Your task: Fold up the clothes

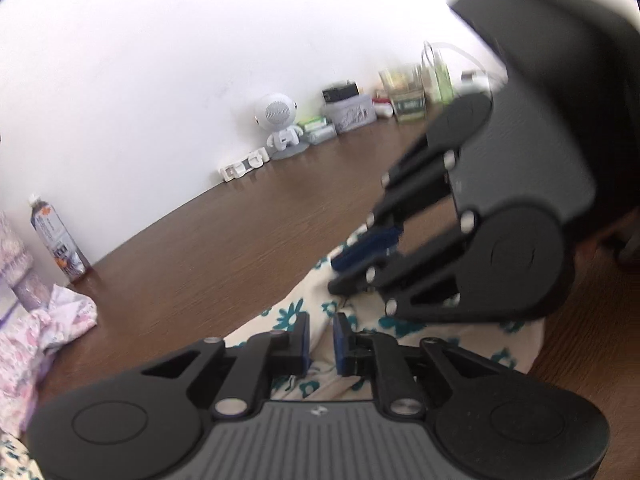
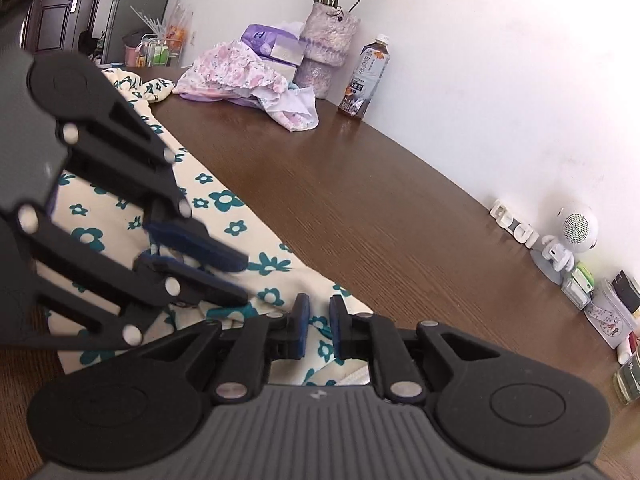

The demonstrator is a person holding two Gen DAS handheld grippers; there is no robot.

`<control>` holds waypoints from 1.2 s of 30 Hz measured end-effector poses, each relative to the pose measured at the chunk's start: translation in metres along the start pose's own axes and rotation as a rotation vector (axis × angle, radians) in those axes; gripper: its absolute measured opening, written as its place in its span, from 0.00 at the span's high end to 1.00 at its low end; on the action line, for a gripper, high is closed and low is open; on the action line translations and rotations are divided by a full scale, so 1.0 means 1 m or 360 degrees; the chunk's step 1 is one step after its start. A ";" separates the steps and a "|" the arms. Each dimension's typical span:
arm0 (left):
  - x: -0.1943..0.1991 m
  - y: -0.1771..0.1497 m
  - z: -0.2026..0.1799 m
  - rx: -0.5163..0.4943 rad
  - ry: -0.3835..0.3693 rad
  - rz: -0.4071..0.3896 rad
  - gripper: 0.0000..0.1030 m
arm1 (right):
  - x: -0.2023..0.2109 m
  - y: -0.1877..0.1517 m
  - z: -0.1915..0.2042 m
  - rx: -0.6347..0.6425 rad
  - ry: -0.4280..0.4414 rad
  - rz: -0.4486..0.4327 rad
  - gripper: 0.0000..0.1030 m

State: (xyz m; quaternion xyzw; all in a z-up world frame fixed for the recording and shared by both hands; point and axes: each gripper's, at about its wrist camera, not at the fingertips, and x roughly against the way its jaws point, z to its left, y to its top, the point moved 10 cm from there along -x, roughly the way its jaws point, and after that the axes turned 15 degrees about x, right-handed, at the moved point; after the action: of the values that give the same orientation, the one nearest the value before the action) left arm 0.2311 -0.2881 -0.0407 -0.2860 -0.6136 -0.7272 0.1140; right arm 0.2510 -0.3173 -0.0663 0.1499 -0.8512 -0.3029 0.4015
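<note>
— Where's the garment?

— The cream cloth with teal flowers (image 2: 224, 216) lies along the near edge of my brown bench (image 2: 360, 208).

— And your tools?

— My left tool (image 1: 321, 340) and right tool (image 2: 319, 328) both hang over it, pads slightly parted, nothing visibly pinched. A pink floral garment (image 2: 248, 76) sits well apart.
</note>
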 end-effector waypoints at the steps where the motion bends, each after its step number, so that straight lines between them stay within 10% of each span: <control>1: 0.003 0.006 0.003 0.0036 0.0002 -0.0030 0.86 | 0.000 0.000 0.001 0.0005 0.0006 0.0006 0.90; 11: -0.023 -0.006 0.012 0.0065 0.0020 0.0080 1.00 | 0.007 0.008 -0.011 -0.0055 -0.0092 -0.0079 0.89; 36: 0.010 -0.036 0.035 0.0067 0.0140 0.0093 0.95 | -0.005 0.002 -0.006 -0.0039 -0.0049 -0.0011 0.89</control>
State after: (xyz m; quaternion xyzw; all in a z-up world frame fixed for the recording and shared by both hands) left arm 0.2144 -0.2449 -0.0616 -0.2691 -0.6144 -0.7224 0.1680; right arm 0.2592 -0.3157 -0.0648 0.1431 -0.8530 -0.3169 0.3892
